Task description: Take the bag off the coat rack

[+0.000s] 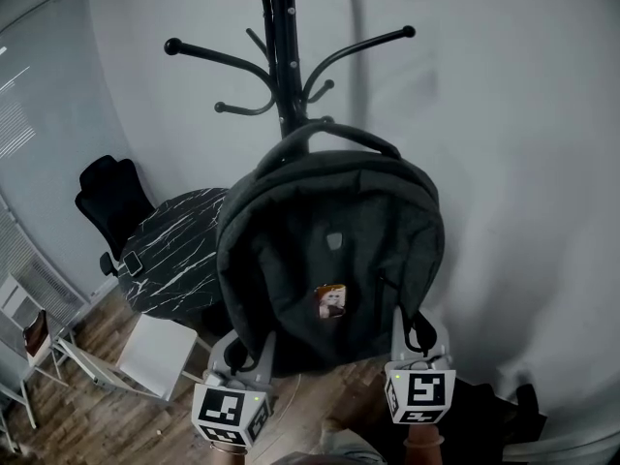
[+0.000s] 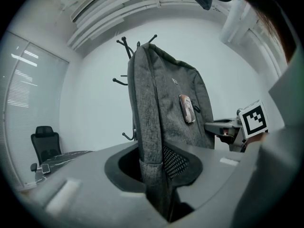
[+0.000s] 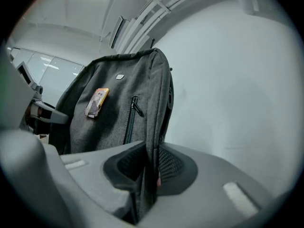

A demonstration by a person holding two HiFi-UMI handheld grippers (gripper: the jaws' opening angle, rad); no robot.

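Bag: dark grey cloth backpack (image 1: 329,250) against black metal coat rack (image 1: 283,46), top loop (image 1: 325,132) near its hooks | Claws: left gripper (image 1: 247,355), right gripper (image 1: 412,342) each pinch its lower sides | Left: lift loop off, I think

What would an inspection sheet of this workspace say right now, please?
Surface: wood floor.
Job's things: grey bag upright in front of the rack, with its top handle by the pole; whether it is on a hook cannot be told.
Clutter: small tag on the bag's front; nothing else seen.
Grippers: left claw shut on the bag's lower left side; right claw shut on its lower right side.
Cables: nothing seen.
Surroundings: white wall, black chair, marbled table, white stool.
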